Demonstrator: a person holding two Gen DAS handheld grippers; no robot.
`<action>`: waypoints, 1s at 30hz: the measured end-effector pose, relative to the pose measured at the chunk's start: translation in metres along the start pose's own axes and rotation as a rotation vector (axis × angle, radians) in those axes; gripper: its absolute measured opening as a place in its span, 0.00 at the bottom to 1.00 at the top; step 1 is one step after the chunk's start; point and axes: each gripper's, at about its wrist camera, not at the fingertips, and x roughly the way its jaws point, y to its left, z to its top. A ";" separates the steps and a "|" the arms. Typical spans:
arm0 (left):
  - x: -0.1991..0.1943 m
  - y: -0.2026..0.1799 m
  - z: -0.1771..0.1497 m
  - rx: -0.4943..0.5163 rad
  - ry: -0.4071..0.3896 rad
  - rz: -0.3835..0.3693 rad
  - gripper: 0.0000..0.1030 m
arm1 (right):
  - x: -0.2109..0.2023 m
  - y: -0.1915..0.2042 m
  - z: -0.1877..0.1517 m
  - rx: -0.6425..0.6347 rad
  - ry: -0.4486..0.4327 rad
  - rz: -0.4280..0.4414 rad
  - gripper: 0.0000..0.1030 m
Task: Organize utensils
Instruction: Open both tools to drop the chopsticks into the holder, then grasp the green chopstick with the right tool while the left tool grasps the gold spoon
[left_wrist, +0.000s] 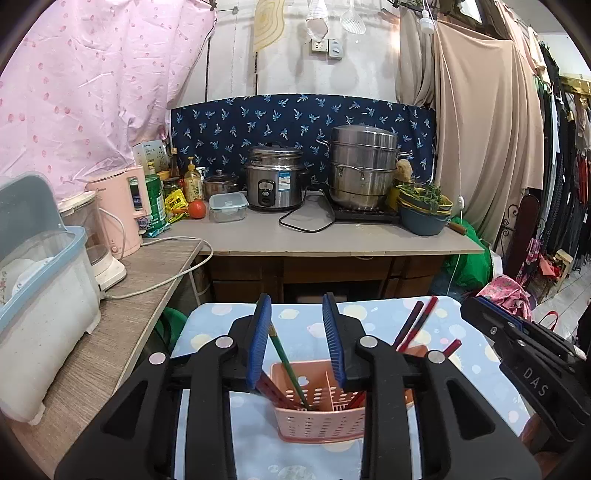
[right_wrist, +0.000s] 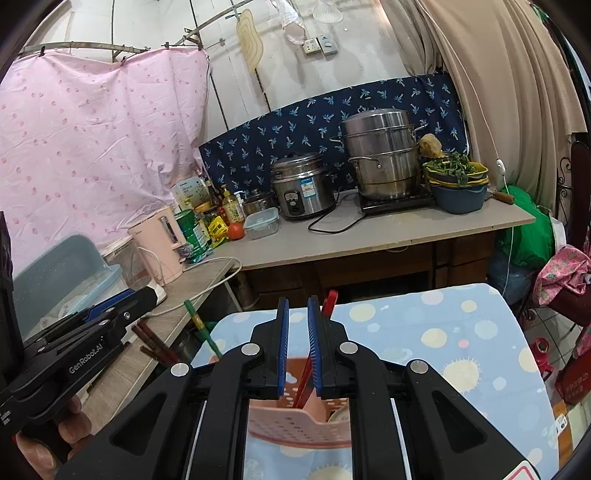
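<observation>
Two grippers hang over the pink basket, which stands on the dotted cloth at six o'clock in both wrist views. The left gripper has its jaws apart; the green chopstick leans free between them, its foot in the basket and touching neither pad. The right gripper stands nearly closed, with the red chopsticks in the narrow gap by its right pad; whether the pads still pinch them I cannot tell. To finish well, I judge each hand should let go fully, then lift straight up so no pad drags a stick or tips the basket.
</observation>
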 end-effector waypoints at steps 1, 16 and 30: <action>-0.002 -0.001 -0.002 0.004 0.000 0.005 0.29 | -0.002 0.001 -0.002 -0.002 0.002 0.003 0.12; -0.026 -0.007 -0.043 0.038 0.069 0.038 0.31 | -0.044 0.008 -0.050 -0.006 0.052 0.043 0.12; -0.047 0.005 -0.123 0.016 0.208 0.022 0.31 | -0.084 0.005 -0.140 -0.011 0.176 0.017 0.13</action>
